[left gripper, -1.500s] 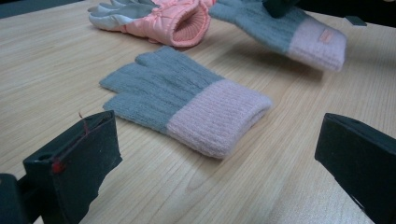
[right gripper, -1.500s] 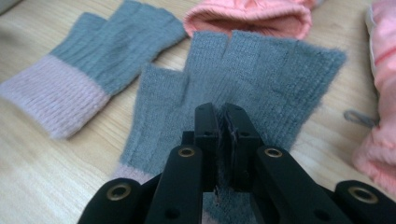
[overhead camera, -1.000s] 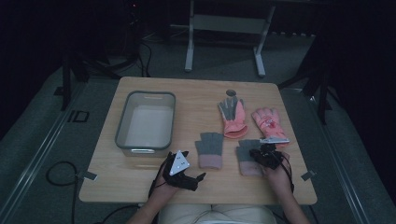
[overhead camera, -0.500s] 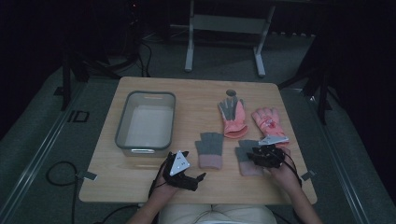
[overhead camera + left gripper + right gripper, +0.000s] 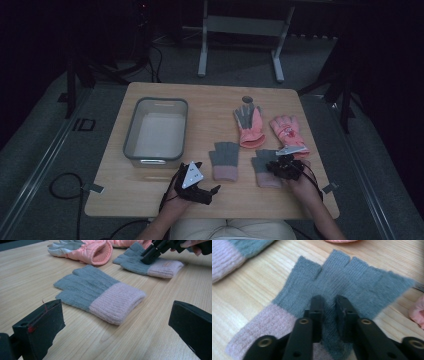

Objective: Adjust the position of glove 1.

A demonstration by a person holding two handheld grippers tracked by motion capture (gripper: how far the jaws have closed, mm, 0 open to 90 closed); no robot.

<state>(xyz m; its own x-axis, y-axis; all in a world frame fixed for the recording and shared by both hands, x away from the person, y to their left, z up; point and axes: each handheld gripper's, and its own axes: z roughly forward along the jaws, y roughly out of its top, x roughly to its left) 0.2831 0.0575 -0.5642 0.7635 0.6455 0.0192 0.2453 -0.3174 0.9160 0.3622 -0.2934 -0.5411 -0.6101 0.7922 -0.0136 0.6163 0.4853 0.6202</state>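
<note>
**Right tool pinches the near-right knit glove**

The right tool (image 5: 329, 305) has just been closing: its jaws now stand narrow, with a fold of grey knit bunched up between them, where a moment ago they stood wider over the same cloth. The glove it grips is the grey-and-pink knit glove (image 5: 265, 167) lying by the worktop's (image 5: 150, 197) near edge, toward the right corner, flat on the wood. The grip sits on the grey palm, just ahead of the pink cuff. That likely means the pick-up is under way and a lift can follow, though the hold on so thin a fold may slip.

The left tool (image 5: 117, 322) rests near the near edge, jaws wide apart and holding nothing, facing the second knit glove (image 5: 224, 160), which lies just left of the first. Two padded pink gloves (image 5: 250, 127) lie farther back on the right half. The clear bin (image 5: 131, 134) stands on the left half with nothing seen inside, a probable place for the gloves.
</note>
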